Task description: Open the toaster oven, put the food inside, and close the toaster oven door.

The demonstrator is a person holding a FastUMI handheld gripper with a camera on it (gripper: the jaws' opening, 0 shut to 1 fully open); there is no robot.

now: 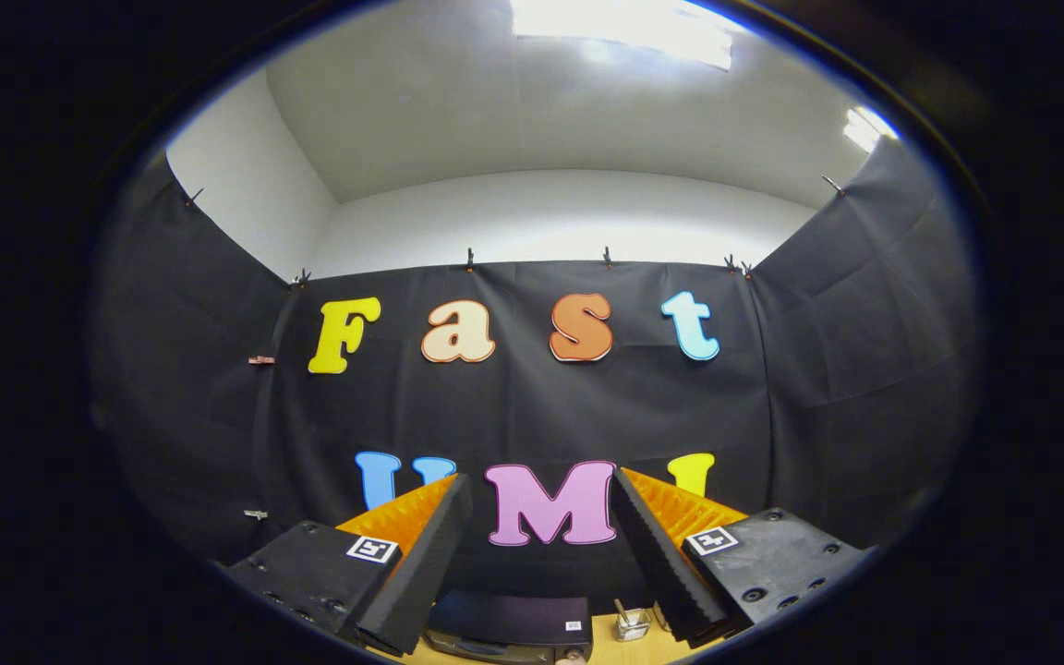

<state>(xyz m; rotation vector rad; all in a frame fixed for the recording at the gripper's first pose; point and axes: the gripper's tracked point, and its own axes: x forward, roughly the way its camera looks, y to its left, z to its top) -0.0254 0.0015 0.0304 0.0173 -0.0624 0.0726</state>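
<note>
We hold the gripper [541,545] with its fingers spread wide and nothing between them, free space ahead up to the black cloth wall [532,397], while the dark toaster oven [504,623] lies low between the fingers on the wooden table [606,646], a small glass jar [629,623] just to its right.

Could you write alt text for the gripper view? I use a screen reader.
The tool is raised and open, its two fingers spread with nothing between them, aimed at the booth's black cloth wall. Low between the fingers, the dark top of the toaster oven sits on a wooden table, with a small glass jar beside it.
</note>
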